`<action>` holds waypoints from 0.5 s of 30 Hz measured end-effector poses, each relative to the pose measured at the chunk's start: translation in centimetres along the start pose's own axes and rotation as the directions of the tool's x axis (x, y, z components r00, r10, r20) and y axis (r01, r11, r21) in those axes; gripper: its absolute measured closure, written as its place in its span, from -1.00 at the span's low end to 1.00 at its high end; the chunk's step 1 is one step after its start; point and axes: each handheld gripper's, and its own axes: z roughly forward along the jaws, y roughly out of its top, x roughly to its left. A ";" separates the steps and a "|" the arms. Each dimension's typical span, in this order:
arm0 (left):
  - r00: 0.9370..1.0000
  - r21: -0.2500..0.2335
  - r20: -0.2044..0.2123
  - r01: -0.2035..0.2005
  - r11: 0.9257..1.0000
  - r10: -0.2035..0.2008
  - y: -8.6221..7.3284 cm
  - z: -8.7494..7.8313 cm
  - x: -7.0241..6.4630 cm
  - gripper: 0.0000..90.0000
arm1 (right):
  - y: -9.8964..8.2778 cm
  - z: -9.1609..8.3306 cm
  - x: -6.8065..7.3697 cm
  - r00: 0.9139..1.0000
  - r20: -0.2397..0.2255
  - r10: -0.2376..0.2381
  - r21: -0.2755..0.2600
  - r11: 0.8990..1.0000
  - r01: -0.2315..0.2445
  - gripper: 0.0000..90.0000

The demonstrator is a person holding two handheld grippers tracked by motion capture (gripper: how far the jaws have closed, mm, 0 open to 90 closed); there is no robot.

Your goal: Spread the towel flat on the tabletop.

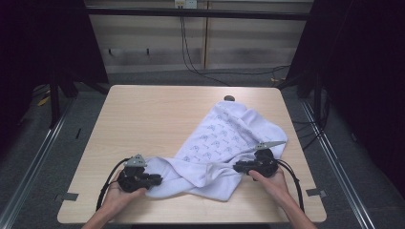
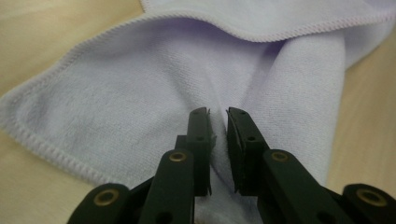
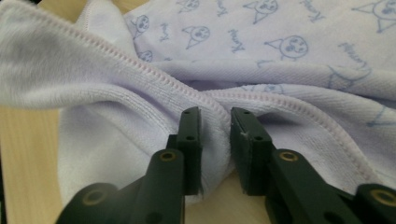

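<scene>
A pale lilac towel (image 1: 224, 152) lies crumpled on the light wooden table (image 1: 153, 114), stretched from about 1 o'clock near the table's far edge down to 6 o'clock near the person's edge. Its printed side, with small blue cartoon faces, faces up toward the far right; the plain side is rolled and bunched along the near part. The whole left half of the table, from 7 to 11 o'clock, lies bare, and a strip of wood stays free along the far edge. On the right the towel comes close to the table's edge at about 3 o'clock. A small dark round object (image 1: 229, 98) sits at the far edge, just beyond the towel's far corner.

The left tool (image 1: 155, 180) lies low at about 7 o'clock, held in the left hand (image 1: 122, 193) and pointing right into the towel's near-left end. In the left gripper view its 2 jaws stand close together with a fold of plain cloth pinched between them, beside the stitched hem.

The right tool (image 1: 237, 167) sits at about 5 o'clock, gripped by the right hand (image 1: 272, 183) and pointing left. In the right gripper view its jaws flank a bunched ridge of the hem and the pads press on it.
</scene>
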 end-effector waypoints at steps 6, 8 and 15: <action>0.999 -0.127 -0.041 -0.004 0.992 -0.001 0.3 -1.9 0.4 0.68 | 1.5 -0.7 1.1 0.996 -0.057 -0.066 -0.095 0.994 0.060 0.32; 0.998 -0.138 -0.056 0.025 0.990 -0.033 0.4 -1.9 1.5 0.68 | 2.4 0.2 1.7 0.992 -0.082 -0.096 -0.105 0.991 0.087 0.27; 0.987 -0.192 -0.060 0.132 0.973 -0.146 -0.1 -2.5 4.7 0.62 | 5.5 4.7 4.5 0.962 -0.208 -0.175 -0.083 0.983 0.161 0.20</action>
